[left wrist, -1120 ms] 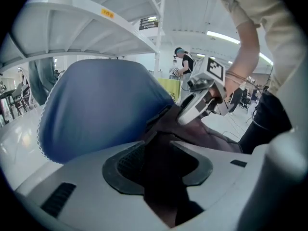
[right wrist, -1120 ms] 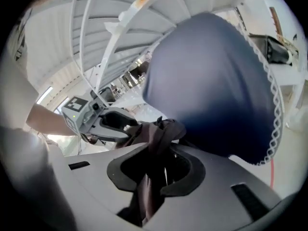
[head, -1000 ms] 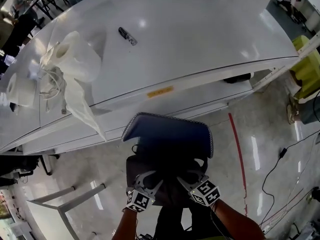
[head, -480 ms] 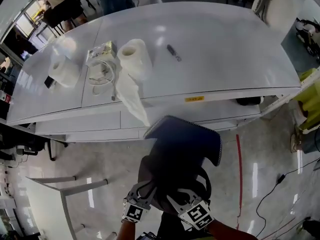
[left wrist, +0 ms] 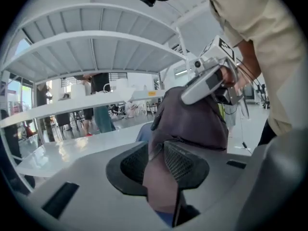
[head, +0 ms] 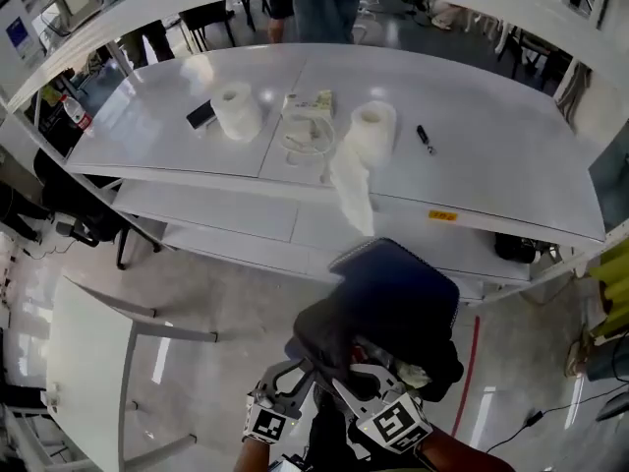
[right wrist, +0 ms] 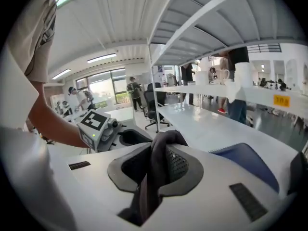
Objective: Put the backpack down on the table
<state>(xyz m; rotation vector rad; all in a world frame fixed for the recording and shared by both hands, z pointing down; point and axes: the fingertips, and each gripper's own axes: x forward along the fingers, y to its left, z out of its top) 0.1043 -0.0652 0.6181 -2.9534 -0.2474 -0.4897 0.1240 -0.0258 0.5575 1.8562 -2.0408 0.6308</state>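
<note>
A dark backpack (head: 388, 308) with a blue back panel hangs in the air in front of the white table (head: 511, 180), off the floor. My left gripper (head: 287, 389) is below its near left side, shut on a fold of dark fabric (left wrist: 156, 143). In the left gripper view the backpack body (left wrist: 192, 121) rises just beyond the jaws. My right gripper (head: 366, 386) grips a dark strap (right wrist: 159, 153), and its jaws are still closing on it. The blue panel (right wrist: 245, 165) shows to the right in the right gripper view.
On the table stand two paper rolls (head: 236, 111) (head: 371, 126), one trailing a sheet (head: 352, 195) over the front edge. There are also a box with a cable (head: 310, 131), a black phone (head: 200, 116) and a small dark stick (head: 424, 138). A shelf runs under the tabletop. A white frame (head: 88, 362) stands at the left.
Both grippers have lifted the backpack from near the floor. The head view has swung up, so the whole tabletop and its items now show.
</note>
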